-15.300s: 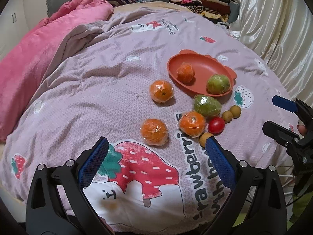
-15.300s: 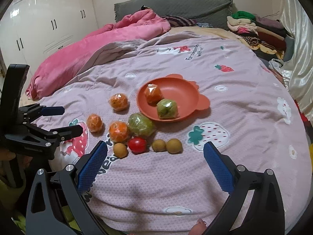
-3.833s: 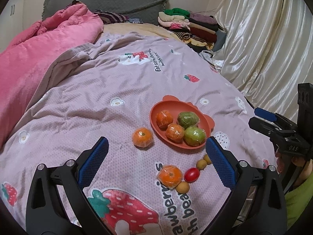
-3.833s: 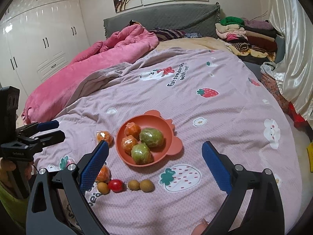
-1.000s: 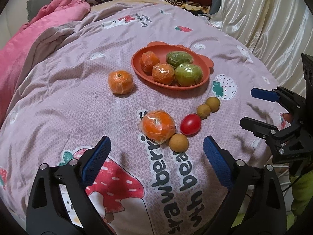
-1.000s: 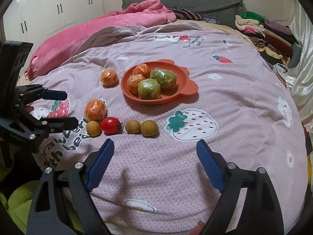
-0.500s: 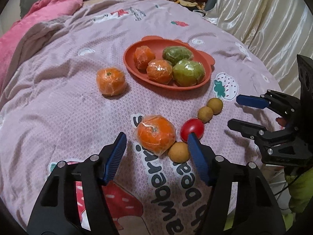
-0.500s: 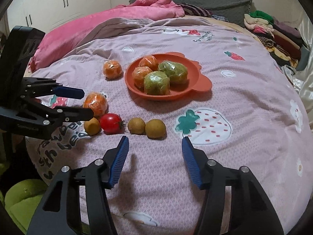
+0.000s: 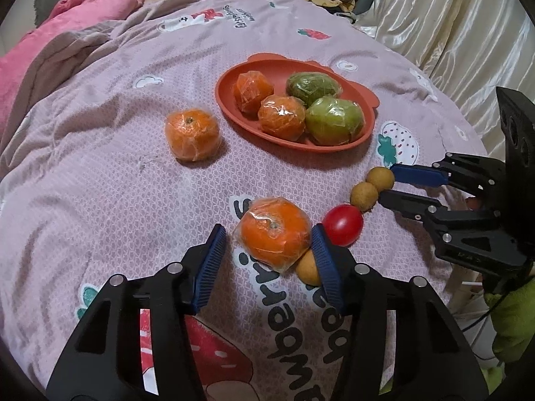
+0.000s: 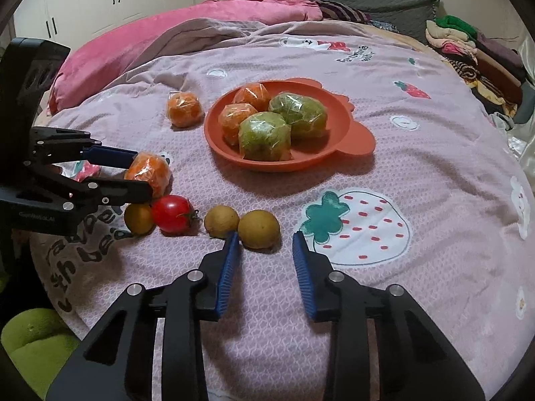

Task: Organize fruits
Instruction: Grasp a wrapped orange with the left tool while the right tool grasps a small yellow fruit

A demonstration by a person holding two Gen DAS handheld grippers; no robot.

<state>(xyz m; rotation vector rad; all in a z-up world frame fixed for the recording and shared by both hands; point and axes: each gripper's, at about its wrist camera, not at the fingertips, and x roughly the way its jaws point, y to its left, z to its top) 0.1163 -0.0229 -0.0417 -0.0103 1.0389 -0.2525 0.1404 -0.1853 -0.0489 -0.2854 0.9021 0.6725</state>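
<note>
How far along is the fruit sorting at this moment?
Done: two oranges and two green fruits lie on the plate. In hand: the left gripper has been closing around a wrapped orange; the right gripper closes toward a brown fruit. Left: another orange, the tomato and two more brown fruits.

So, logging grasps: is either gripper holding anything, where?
Neither grips yet. Jaws have just been closing: left gripper straddles the wrapped orange, right gripper sits short of the brown fruit.

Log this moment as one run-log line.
left hand-held gripper: closing around wrapped orange | right hand-held gripper: closing, near brown fruit | plate: four fruits
</note>
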